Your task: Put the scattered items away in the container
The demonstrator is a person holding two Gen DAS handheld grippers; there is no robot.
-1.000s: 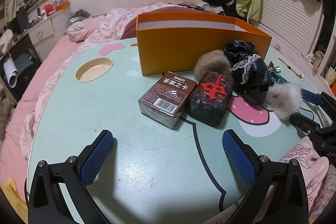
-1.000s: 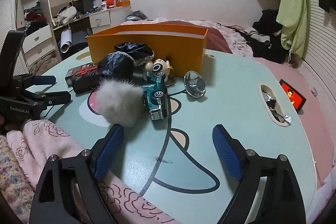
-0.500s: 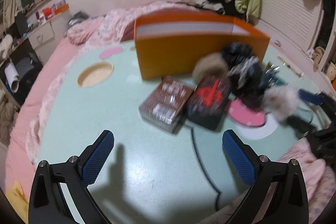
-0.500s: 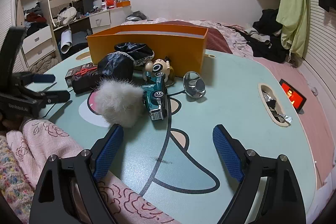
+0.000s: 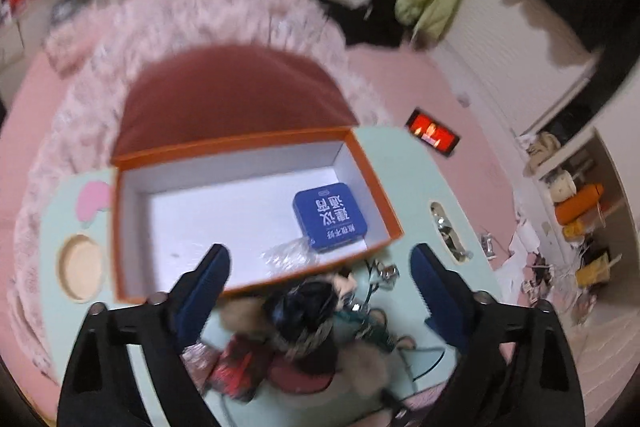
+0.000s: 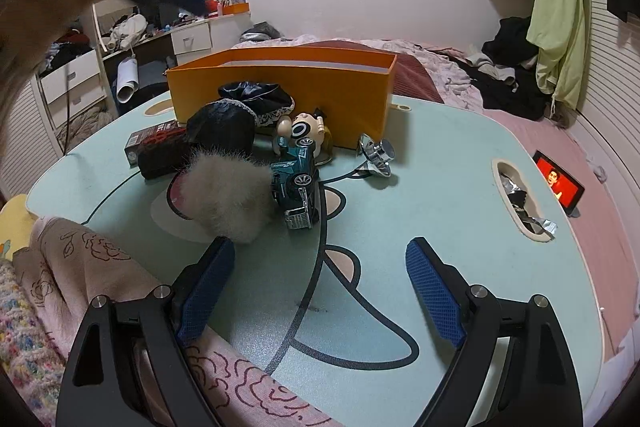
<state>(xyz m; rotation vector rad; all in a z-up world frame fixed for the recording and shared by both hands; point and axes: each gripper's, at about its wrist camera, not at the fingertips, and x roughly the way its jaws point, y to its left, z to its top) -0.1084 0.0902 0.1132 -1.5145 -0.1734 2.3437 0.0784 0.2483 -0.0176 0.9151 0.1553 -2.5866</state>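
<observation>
Orange cardboard box w/ white lining (image 5: 376,183), open top, stands at far side of the mint-green cartoon-print table (image 6: 440,211). Inside: a blue square tin w/ white lettering (image 5: 330,217) flat on the floor near the right end wall, and a crumpled bit of clear plastic wrap (image 5: 286,255) touching the tin's near corner. Rest of box floor bare.

Scattered items lie in one cluster just in front of the box's near wall: white fluffy pom-pom (image 6: 224,199), teal toy car (image 6: 296,183) beside it, big-eyed cartoon figurine (image 6: 304,131) behind the car, black lace-trimmed fabric bundle (image 6: 240,111) against the box wall, dark block w/ red character (image 6: 160,151), brown barcode-printed card pack (image 6: 154,133) partly hidden behind it, shiny silver foil piece (image 6: 376,157) off to the right. Left-wrist view of cluster is blurred.

Left gripper (image 5: 320,275) hangs above the box's near wall, tilted down; jaws just been closing a little, spread wide, nothing btwn them. Right gripper (image 6: 320,291) low over near table edge, jaws spread wide, empty.

Clearance: bare table btwn right gripper and cluster. Pink rose-print cloth (image 6: 92,267) overlaps the near-left table edge.
</observation>
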